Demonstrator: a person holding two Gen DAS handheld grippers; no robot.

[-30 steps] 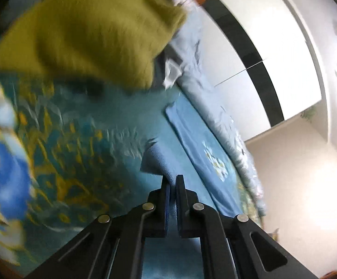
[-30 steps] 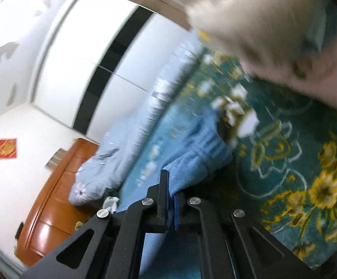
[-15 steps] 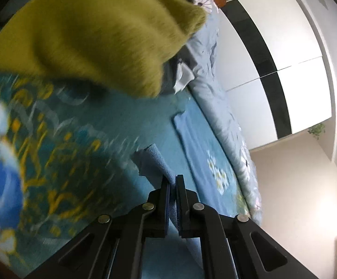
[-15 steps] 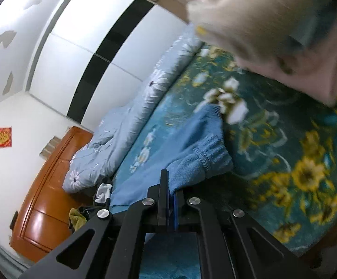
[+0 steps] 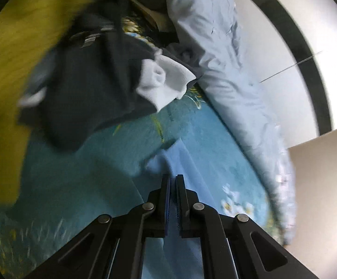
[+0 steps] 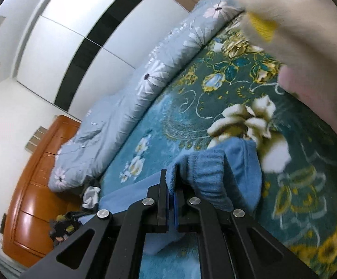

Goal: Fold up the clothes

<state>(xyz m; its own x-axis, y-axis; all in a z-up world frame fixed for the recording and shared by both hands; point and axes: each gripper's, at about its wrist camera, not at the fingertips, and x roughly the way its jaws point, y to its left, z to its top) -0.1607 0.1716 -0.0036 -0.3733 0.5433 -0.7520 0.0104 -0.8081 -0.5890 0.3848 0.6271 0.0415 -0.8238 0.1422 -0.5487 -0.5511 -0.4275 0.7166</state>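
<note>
My left gripper (image 5: pixel 173 181) had its fingers (image 5: pixel 165 200) clenched on an edge of the blue garment (image 5: pixel 187 162), the cloth passing between them and running away forward over the teal floral bedspread (image 5: pixel 87 181). My right gripper (image 6: pixel 171 181) was likewise clamped on the blue garment (image 6: pixel 217 172), gripping it by a ribbed cuff or hem that bunched up just to the right of the fingers (image 6: pixel 162 193); the rest of the garment lay flat on the bedspread (image 6: pixel 191 107) to the lower left. Beyond the left fingers, a dark garment (image 5: pixel 87 88) and a white cloth (image 5: pixel 163 79) lay heaped together on the bedspread, with a yellow-green knit (image 5: pixel 5 69) at the left edge of the view, blurred. A pale blue duvet with daisy print (image 6: pixel 126 107) ran along the far side of the bed, against a white wardrobe with a black stripe (image 6: pixel 75 53). A wooden headboard (image 6: pixel 36 186) stood at the bed end in the right view. A cream and pink fluffy mass (image 6: pixel 307 34) filled the upper right of the right view, too blurred to identify.
</note>
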